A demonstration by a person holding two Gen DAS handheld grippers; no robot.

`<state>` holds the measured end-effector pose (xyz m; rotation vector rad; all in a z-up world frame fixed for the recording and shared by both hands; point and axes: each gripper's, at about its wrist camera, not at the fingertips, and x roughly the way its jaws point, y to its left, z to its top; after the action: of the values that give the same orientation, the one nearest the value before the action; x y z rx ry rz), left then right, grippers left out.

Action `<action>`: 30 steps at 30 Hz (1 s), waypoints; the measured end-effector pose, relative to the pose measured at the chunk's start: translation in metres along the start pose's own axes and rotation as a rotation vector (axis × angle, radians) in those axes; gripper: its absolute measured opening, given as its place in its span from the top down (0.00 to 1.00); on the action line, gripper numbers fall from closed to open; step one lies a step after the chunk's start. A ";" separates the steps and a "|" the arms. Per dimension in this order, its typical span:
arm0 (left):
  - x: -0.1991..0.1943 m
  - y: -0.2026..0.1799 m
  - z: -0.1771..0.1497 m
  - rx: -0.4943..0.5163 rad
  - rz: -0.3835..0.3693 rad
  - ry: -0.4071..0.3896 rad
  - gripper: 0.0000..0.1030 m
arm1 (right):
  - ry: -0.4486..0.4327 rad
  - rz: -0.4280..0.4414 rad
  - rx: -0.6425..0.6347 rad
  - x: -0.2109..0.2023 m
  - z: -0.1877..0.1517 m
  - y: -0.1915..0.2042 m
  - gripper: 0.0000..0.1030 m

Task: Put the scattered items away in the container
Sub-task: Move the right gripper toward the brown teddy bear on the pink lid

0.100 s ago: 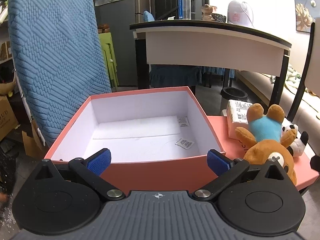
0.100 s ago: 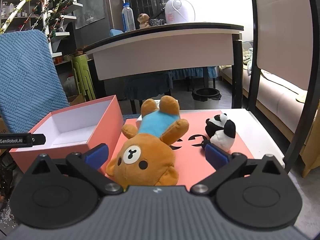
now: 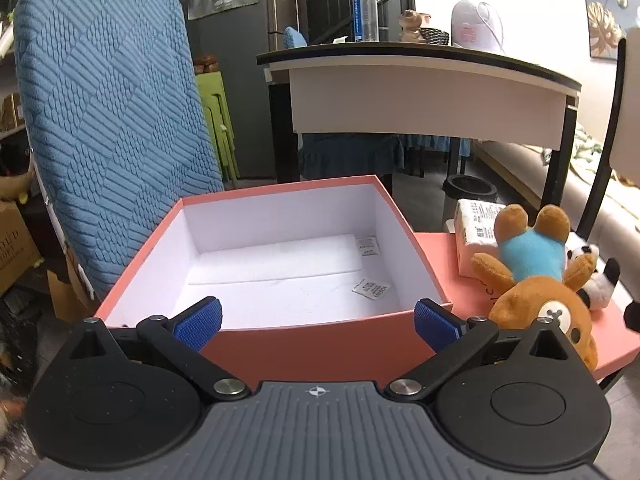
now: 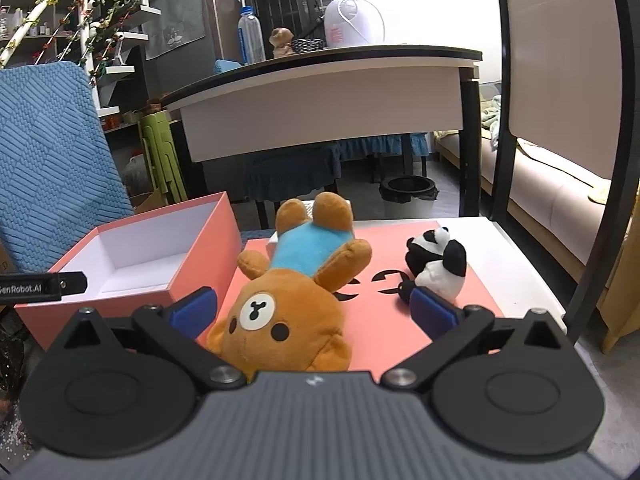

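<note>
An open pink box [image 3: 304,346] with a white inside holds two small paper packets [image 3: 371,290]. My left gripper [image 3: 318,322] hangs open in front of its near wall, nothing between the fingers. A brown teddy bear [image 4: 288,300] in a blue shirt lies on its back on the pink lid [image 4: 376,316], head towards me. My right gripper [image 4: 314,312] is open, its fingers on either side of the bear's head. A small panda toy [image 4: 438,262] sits to the bear's right, just beyond the right fingertip [image 4: 430,312]. The bear [image 3: 536,280] and a tissue pack [image 3: 476,228] lie right of the box.
The pink box [image 4: 132,284] stands left of the lid on a small white table [image 4: 508,264]. A blue padded chair back [image 3: 108,120] rises behind the box. A white desk [image 3: 420,92] with a bottle, a black bin [image 4: 408,190] and a dark chair frame [image 4: 616,160] lie beyond.
</note>
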<state>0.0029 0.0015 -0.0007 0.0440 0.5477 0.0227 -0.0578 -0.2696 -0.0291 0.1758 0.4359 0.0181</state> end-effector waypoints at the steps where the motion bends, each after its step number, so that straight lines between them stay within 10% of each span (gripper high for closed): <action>1: 0.002 0.001 0.001 0.005 0.004 0.001 0.00 | 0.000 0.003 -0.002 0.000 0.000 0.000 0.00; 30: 0.007 -0.017 -0.005 0.051 0.005 -0.024 0.00 | -0.038 -0.018 0.028 0.003 -0.005 -0.008 0.00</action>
<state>0.0059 -0.0151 -0.0096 0.0952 0.5240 0.0134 -0.0571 -0.2765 -0.0362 0.1995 0.3996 -0.0088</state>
